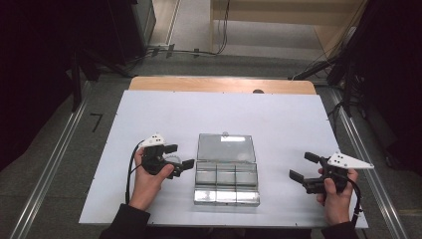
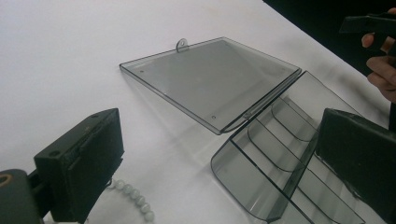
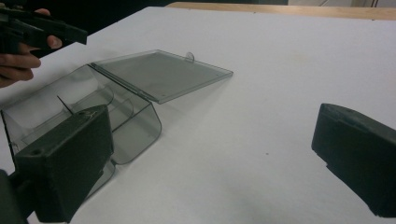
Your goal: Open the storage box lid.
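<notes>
A clear smoky plastic compartment box (image 1: pixel 226 188) lies open at the middle of the white table. Its lid (image 1: pixel 226 148) is folded back flat on the far side, and its compartments look empty. My left gripper (image 1: pixel 180 156) hovers just left of the box, jaws spread wide with nothing between them. In the left gripper view the box base (image 2: pixel 280 154) lies ahead and a short string of white beads (image 2: pixel 133 196) rests on the table by the left jaw. My right gripper (image 1: pixel 302 166) is open and stands well to the right of the box, apart from it.
The white board (image 1: pixel 278 114) covers a wooden table whose edge (image 1: pixel 221 84) shows at the back. Bare surface lies behind the lid and between the box and the right gripper. Cables run over the floor beyond, with dark stands at both sides.
</notes>
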A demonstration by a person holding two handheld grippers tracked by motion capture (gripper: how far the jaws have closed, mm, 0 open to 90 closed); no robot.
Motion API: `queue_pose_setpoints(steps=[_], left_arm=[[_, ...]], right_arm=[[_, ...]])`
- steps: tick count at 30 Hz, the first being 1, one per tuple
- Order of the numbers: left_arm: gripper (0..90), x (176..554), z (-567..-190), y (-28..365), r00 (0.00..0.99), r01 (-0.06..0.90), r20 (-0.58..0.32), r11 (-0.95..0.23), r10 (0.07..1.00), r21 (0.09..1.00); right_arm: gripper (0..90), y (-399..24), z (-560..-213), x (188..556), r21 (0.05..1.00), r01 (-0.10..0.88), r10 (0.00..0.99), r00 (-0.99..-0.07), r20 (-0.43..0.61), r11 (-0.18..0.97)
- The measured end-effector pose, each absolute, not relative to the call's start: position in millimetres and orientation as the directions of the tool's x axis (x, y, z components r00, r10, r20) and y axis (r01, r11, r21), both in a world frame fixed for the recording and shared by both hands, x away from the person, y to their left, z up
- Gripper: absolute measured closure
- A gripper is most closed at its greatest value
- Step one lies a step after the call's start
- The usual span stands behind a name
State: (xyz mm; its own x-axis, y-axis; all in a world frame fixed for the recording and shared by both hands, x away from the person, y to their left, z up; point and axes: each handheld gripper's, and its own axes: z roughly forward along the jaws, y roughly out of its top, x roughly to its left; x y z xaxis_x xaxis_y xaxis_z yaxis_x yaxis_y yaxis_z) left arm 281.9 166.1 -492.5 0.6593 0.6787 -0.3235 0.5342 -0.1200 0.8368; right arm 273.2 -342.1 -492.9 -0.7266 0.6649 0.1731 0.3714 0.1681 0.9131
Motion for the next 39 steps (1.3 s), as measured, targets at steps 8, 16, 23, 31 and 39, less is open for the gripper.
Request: queue_pose_setpoints(steps=[8, 16, 23, 31, 39], left_arm=[[0.0, 283, -494, 171, 0.646, 0.542, -0.305, -0.139, 0.700, 0.829], [0.0, 285, -492, 184, 0.620, 0.544, -0.301, -0.120, 0.725, 0.830], [0.0, 288, -491, 202, 0.588, 0.554, -0.306, -0.097, 0.749, 0.827], [6.2, 292, -495, 224, 0.532, 0.580, -0.314, -0.067, 0.786, 0.812], [23.4, 296, -502, 231, 0.510, 0.608, -0.320, -0.072, 0.799, 0.790]], right_arm=[[0.0, -356, -495, 268, 0.917, 0.363, 0.687, -0.710, 0.154, 0.169], [0.0, -368, -499, 264, 0.917, 0.356, 0.714, -0.688, 0.126, 0.181], [0.0, -379, -503, 265, 0.919, 0.356, 0.733, -0.669, 0.123, 0.170], [0.0, -389, -510, 270, 0.920, 0.359, 0.751, -0.648, 0.127, 0.155], [0.0, -390, -516, 274, 0.918, 0.363, 0.751, -0.648, 0.126, 0.160]])
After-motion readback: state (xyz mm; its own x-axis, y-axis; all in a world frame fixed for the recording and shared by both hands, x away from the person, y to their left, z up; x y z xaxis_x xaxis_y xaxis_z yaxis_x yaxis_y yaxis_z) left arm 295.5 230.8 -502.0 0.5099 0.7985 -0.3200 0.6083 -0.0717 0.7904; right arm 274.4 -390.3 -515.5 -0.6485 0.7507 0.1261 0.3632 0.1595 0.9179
